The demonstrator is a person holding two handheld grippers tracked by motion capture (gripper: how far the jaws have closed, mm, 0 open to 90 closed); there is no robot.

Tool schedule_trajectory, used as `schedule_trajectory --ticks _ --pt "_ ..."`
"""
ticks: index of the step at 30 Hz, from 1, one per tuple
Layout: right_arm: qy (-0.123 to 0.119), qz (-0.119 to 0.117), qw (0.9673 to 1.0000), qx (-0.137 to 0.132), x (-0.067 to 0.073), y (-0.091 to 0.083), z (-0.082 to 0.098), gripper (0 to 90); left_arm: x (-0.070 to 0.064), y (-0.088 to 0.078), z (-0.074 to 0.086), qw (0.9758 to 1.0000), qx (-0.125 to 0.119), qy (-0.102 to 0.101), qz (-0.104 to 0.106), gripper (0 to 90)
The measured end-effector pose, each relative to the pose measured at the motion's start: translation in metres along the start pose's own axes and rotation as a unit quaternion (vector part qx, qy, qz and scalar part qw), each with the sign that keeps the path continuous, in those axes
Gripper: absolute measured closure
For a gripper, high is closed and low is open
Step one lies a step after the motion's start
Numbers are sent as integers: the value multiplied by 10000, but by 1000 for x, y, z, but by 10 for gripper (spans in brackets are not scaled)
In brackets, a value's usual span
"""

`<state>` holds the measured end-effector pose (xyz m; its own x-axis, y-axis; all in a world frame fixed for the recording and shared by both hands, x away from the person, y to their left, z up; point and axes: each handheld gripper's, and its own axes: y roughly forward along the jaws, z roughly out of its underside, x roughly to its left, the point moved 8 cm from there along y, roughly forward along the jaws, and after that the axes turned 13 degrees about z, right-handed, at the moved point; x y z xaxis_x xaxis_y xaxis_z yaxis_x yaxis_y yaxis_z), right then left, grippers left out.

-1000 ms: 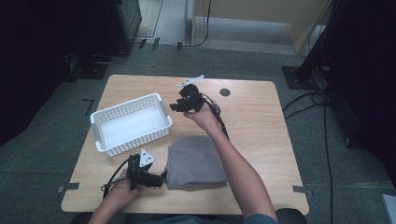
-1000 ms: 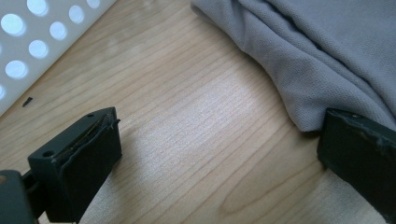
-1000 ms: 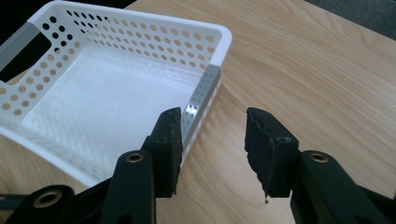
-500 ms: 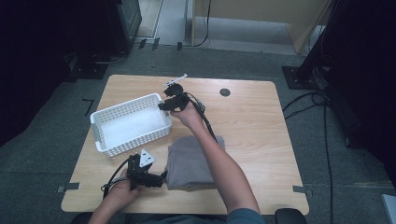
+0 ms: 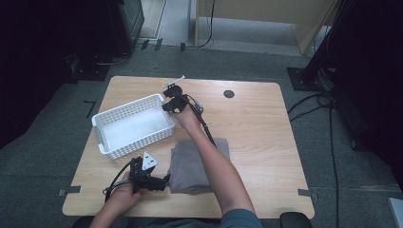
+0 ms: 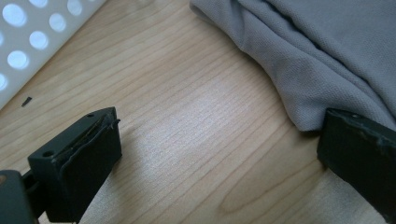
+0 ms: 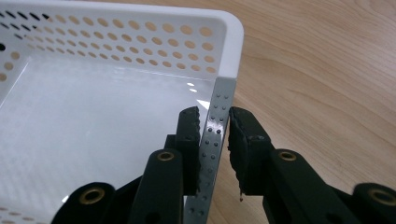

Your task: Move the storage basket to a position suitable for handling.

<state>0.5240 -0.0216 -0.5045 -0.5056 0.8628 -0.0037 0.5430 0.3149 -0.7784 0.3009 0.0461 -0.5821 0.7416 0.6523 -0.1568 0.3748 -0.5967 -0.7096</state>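
Note:
A white perforated basket point(image 5: 126, 105) stands on the left half of the wooden table point(image 5: 256, 128). My right gripper point(image 5: 168, 104) is at its far right corner. In the right gripper view the jaws have just been closing, with the basket's wall point(image 7: 219, 100) between them; both pads of the right gripper point(image 7: 212, 121) look to touch it. A folded grey cloth point(image 5: 190, 166) lies near the front edge. My left gripper point(image 5: 164, 182) rests at the cloth's left side, jaws wide apart. In the left gripper view, the left gripper point(image 6: 210, 158) has one jaw against the cloth's folded edge point(image 6: 327, 56).
A black round grommet point(image 5: 228, 93) sits in the tabletop at the back. A small white object point(image 5: 173, 80) lies at the far edge behind the basket. The right forearm point(image 5: 214, 161) crosses over the cloth. Cables point(image 5: 328, 123) run on the floor to the right.
The right hand has moved left and down from the table's middle to the basket's corner, and its jaws now straddle the wall. The left hand has stayed put.

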Motion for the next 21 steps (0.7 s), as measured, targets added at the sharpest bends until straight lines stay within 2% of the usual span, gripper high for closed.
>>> schedule_trajectory --ticks 1,2,3,4,5,10,13,15,16,17,18,19,21 --pt "86 83 9999 23 -1 1 -2 767 0 0 0 10000 6 3 1 0" --pt "86 83 9999 23 -1 1 -2 767 0 0 0 10000 6 3 1 0" --pt "100 219 9997 20 -3 0 -3 782 0 0 0 10000 14 5 5 0" --pt "100 219 9997 20 -3 0 -3 782 0 0 0 10000 10 7 2 0" --pt "141 332 9993 31 -7 0 -4 796 0 0 0 10000 21 11 2 0" --pt "117 476 9988 77 -17 -1 -2 807 0 0 0 10000 21 8 4 0" --pt "231 672 9974 101 -32 -5 -1 807 0 0 0 10000 16 9 1 0" --pt "292 698 9971 104 -37 -7 0 807 0 0 0 10000 15 10 3 0" --pt "340 751 9966 91 -42 -8 0 807 0 0 0 10000 20 8 2 0" --pt "435 833 9955 82 -53 -12 3 806 -1 0 0 10000 18 -2 5 0" --pt "435 833 9955 82 -53 -12 3 806 -1 0 0 10000 18 -2 5 0" --pt "569 876 9945 69 -64 -16 6 805 -1 0 0 10000 10 -1 4 0" --pt "611 906 9940 69 -70 -18 8 805 -1 0 0 10000 16 -2 6 0"
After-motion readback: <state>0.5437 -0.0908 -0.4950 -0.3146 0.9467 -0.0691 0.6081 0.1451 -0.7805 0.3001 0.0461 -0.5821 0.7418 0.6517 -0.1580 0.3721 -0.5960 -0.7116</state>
